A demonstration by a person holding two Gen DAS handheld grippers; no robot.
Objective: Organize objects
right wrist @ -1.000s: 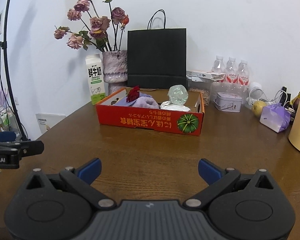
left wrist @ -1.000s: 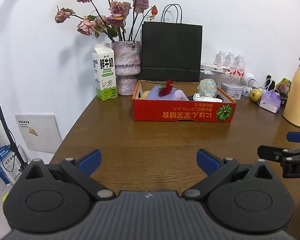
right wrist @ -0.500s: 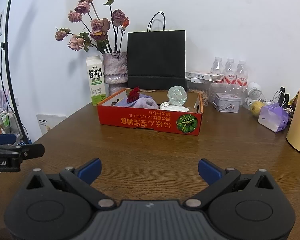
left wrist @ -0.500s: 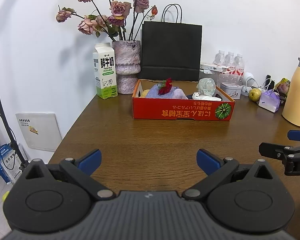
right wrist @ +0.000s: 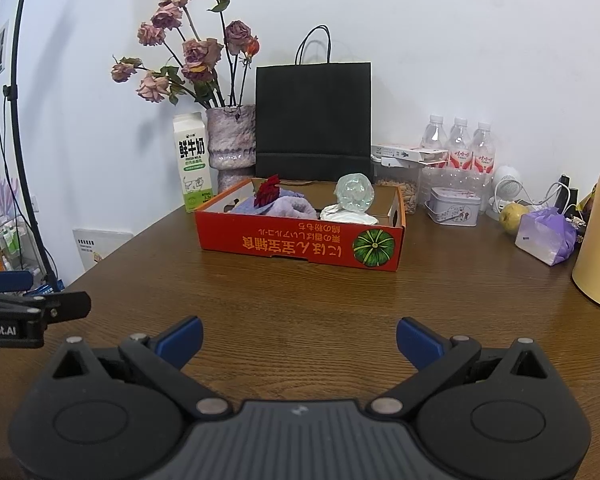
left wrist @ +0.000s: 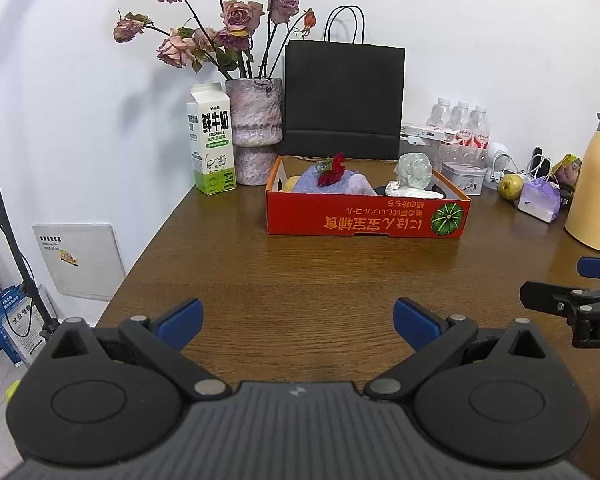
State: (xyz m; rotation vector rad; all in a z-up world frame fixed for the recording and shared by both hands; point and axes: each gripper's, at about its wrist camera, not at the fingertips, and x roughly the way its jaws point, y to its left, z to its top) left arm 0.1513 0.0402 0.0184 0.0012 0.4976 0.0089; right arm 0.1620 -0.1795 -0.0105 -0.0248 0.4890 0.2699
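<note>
A shallow red cardboard box (left wrist: 364, 216) (right wrist: 300, 240) sits mid-table on the brown wooden table (left wrist: 300, 272). Inside it lie a lilac cloth (left wrist: 340, 184) (right wrist: 280, 206) with a red flower (left wrist: 332, 170) (right wrist: 267, 192) on top, a clear crinkled ball (left wrist: 414, 168) (right wrist: 355, 192) on white paper, and something yellow at the left. My left gripper (left wrist: 298, 316) hovers open over the near table, well short of the box. My right gripper (right wrist: 299, 334) is also open and empty, to the right of the left one; each shows at the other view's edge.
Behind the box stand a milk carton (left wrist: 211, 140), a vase of dried roses (left wrist: 256, 132) and a black paper bag (left wrist: 344, 100). At the right are water bottles (right wrist: 456, 144), a tin (right wrist: 454, 206), a pear (right wrist: 512, 212), a purple bag (right wrist: 546, 236) and a yellow flask (left wrist: 596, 184). The table's left edge drops off.
Both grippers have drawn back slightly from the box, which looks a bit smaller and farther. Their jaws stayed open and nothing on the table moved.
</note>
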